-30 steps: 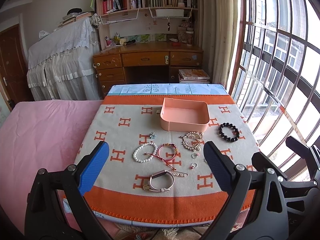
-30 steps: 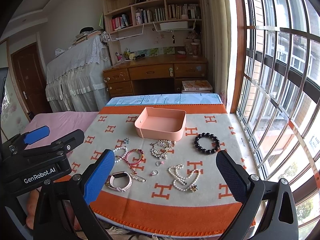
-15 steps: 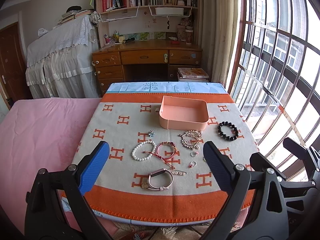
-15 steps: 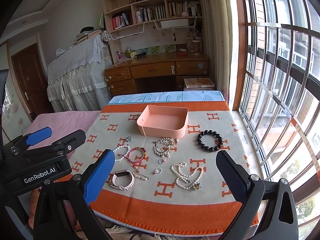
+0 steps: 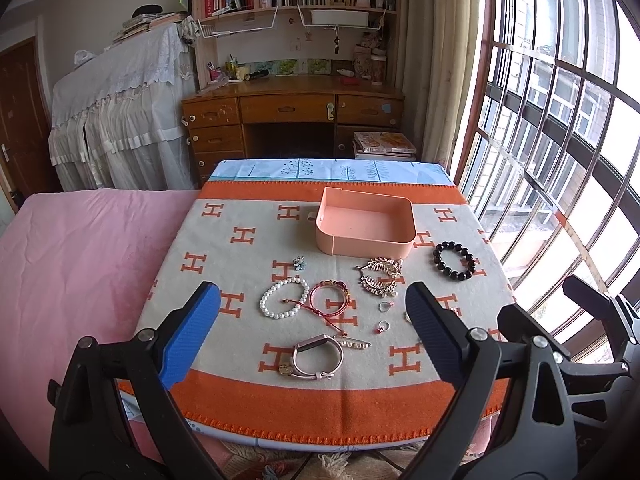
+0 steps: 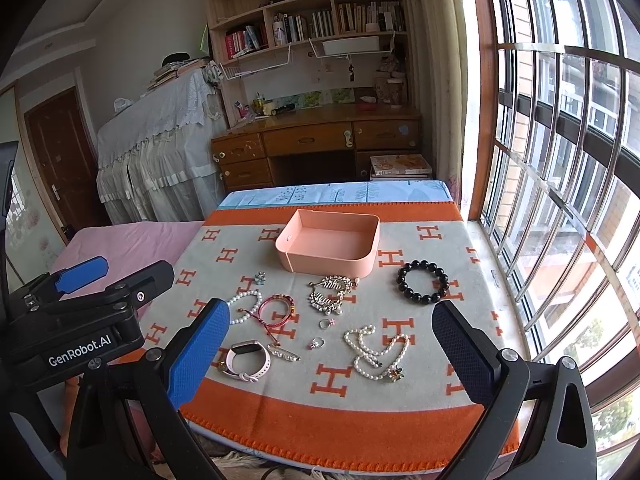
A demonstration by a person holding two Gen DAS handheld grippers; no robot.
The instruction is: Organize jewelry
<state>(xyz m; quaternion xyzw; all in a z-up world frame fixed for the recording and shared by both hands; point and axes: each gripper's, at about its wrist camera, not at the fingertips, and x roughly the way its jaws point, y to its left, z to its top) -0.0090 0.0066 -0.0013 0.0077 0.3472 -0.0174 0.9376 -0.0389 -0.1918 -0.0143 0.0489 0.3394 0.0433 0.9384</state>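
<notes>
A pink tray point(image 5: 365, 225) point(image 6: 329, 246) stands empty at the back of the orange-and-cream blanket point(image 5: 240, 256). In front of it lie a black bead bracelet point(image 5: 455, 260) point(image 6: 422, 282), a gold leaf piece point(image 5: 379, 275), a red cord bracelet point(image 5: 329, 300), a white pearl bracelet point(image 5: 283, 297), a pink watch point(image 5: 317, 357) point(image 6: 247, 361), a pearl necklace point(image 6: 376, 353) and small rings point(image 6: 326, 323). My left gripper point(image 5: 312, 332) hangs open above the blanket's near edge. My right gripper point(image 6: 330, 354) is open too, holding nothing, to the right of the left one.
A pink bedsheet point(image 5: 80, 264) spreads to the left of the blanket. A wooden desk point(image 5: 292, 114) with bookshelves stands behind, and a barred window point(image 5: 560, 160) runs along the right. A stack of magazines point(image 5: 384, 144) lies by the desk.
Both grippers have pulled back and risen slightly, so the table looks a little farther away. The jewelry has not moved, and both grippers stay open.
</notes>
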